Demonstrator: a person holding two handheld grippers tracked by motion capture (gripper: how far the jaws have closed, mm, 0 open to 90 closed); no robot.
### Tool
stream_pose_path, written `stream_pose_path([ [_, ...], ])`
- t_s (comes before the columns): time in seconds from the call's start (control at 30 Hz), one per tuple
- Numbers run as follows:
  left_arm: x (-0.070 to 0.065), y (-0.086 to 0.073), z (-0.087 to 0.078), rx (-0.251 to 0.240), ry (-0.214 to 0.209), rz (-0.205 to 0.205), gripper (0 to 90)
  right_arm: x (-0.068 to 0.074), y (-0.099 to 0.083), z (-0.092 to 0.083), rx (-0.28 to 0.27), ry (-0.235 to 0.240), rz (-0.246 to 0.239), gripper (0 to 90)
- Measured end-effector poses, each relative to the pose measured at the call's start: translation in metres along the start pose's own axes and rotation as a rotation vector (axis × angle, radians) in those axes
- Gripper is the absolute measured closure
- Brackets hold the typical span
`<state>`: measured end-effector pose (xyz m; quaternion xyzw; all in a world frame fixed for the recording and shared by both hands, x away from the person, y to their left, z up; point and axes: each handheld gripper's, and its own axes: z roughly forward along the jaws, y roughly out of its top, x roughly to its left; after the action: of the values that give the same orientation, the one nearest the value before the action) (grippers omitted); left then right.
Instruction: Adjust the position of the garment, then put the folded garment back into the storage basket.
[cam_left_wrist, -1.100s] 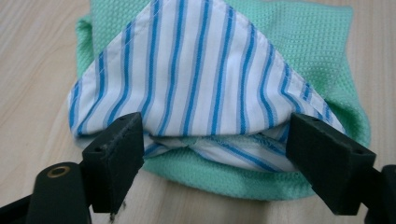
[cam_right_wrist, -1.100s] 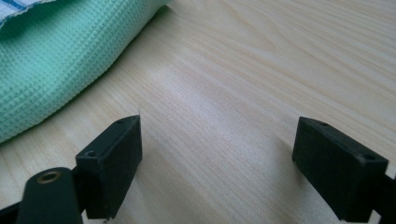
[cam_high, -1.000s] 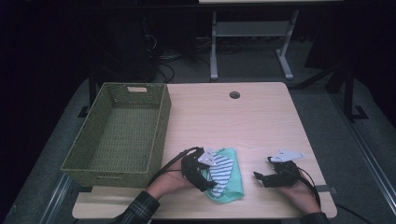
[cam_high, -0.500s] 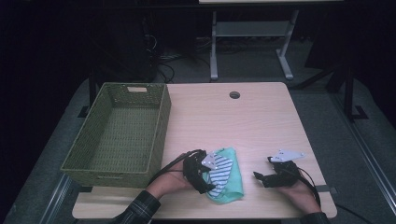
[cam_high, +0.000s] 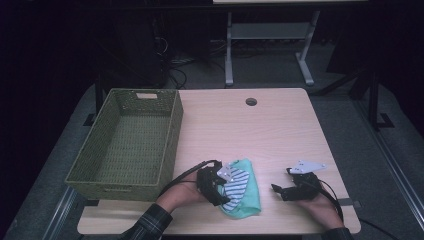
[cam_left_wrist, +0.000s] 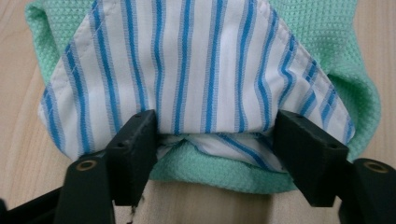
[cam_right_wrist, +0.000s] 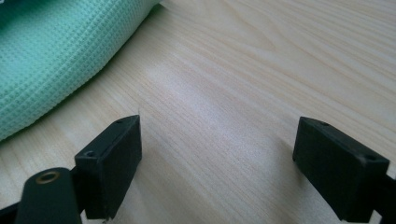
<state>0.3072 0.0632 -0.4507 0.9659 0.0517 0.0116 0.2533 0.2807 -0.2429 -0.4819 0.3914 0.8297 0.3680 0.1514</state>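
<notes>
Left gripper view: blue-striped white cloth (cam_left_wrist: 187, 70)

No readable text, label, brand, number or sign on anything in view.

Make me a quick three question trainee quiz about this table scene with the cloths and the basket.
1. True or false: the striped cloth lies on top of the green cloth.
2. What lies between the left claw's jaws, which have just been closing? A) the folded cloths' edge B) the basket rim C) a cable
3. On which side of the table in the high view does the woven basket sit, and what does the right claw hold?

Key: 1 true. 2 A. 3 the left side; nothing, its jaws stand open over bare wood.
</notes>
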Motion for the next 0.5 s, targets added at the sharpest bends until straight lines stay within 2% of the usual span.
stream_pose_path([
  [0.27, 0.001, 0.0, -0.004, -0.004, 0.009, -0.014, 67.1, 0.0, 0.0, 0.0, 0.0, 0.0, 0.0, 15.0],
  [0.37, 0.0012, 0.0002, -0.0038, -0.008, 0.012, -0.015, 71.0, 0.0001, 0.0, 0.0, 0.0, 0.0, 0.0, 14.8],
  [0.5, 0.002, 0.0001, -0.0039, -0.01, 0.01, -0.037, 72.8, 0.0005, 0.0001, 0.0001, 0.003, 0.002, 0.001, 13.8],
])
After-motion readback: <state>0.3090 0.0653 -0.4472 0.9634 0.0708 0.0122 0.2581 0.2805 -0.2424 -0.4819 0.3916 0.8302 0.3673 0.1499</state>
